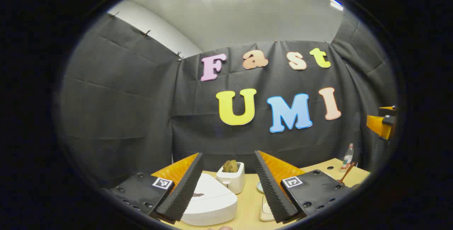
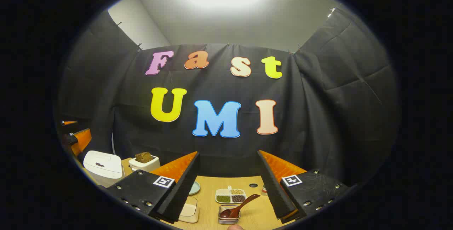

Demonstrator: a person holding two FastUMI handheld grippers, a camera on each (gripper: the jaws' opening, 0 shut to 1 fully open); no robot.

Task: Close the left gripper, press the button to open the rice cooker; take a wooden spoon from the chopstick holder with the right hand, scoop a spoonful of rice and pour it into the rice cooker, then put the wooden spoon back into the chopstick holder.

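Left gripper view: left gripper (image 1: 228,187) held above a pale wooden table (image 1: 247,201), fingers spread wide with nothing between them. Framed in the gap, a white rice cooker (image 1: 210,201), lid down. Just behind the rice cooker, a white toaster (image 1: 231,180) with brown slices poking from the top. To the right of the rice cooker, partly hidden by the right finger, a pale dish (image 1: 265,210), contents hard to tell. Farther right of the rice cooker, near the table's far corner, a clear bottle (image 1: 348,157) and a slanted wooden handle (image 1: 347,172). At the right edge, well above the table, part of the right gripper (image 1: 382,124). Black cloth walls on all sides, grey ceiling with a bright light panel above. Right gripper view: right gripper (image 2: 230,187) also spread open, gripping nothing, over the same table (image 2: 254,216). Rice cooker (image 2: 102,166) far to the left, toaster (image 2: 143,162) just to its right. Well to the right of the rice cooker, between the fingers, a divided tray of grains (image 2: 230,196), and in front of that a small clear holder (image 2: 229,216) with a wooden spoon (image 2: 239,207) resting in it, handle tilted up to the right. Nearer the rice cooker, beside the left finger, a container of pale rice (image 2: 187,214) and a small greenish plate (image 2: 194,187). Beyond the rice cooker at the left edge, part of the left gripper (image 2: 76,139).
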